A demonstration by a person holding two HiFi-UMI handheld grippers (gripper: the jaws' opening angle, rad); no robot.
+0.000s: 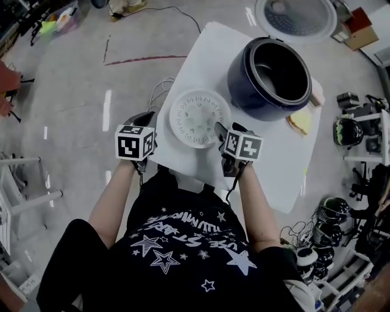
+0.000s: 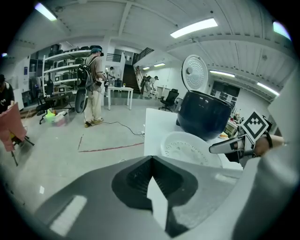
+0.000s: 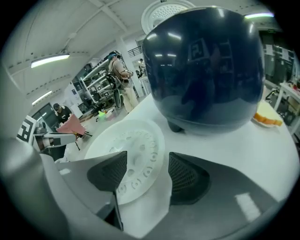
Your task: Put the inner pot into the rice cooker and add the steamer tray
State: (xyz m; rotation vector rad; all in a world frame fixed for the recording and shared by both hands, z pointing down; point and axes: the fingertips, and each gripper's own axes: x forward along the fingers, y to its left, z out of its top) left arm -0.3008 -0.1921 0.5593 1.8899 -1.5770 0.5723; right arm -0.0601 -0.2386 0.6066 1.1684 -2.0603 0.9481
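Note:
The white perforated steamer tray (image 1: 198,118) (image 2: 186,146) (image 3: 132,139) lies flat on the white table (image 1: 204,55), in front of the dark blue rice cooker (image 1: 270,78) (image 2: 204,114) (image 3: 206,65). The cooker's lid (image 1: 295,17) stands open, and a grey pot wall (image 1: 263,68) shows inside. My right gripper (image 1: 219,129) (image 3: 147,155) is open at the tray's right side, with the tray's rim between its pads, which do not press on it. My left gripper (image 1: 148,117) (image 2: 152,158) is shut and empty, just off the table's left edge beside the tray.
A yellow piece (image 1: 298,122) (image 3: 268,115) lies on the table right of the cooker. Helmets and gear (image 1: 347,131) crowd the floor at the right. A cable (image 1: 159,91) hangs off the table's left edge. People (image 2: 93,84) stand far back by shelving.

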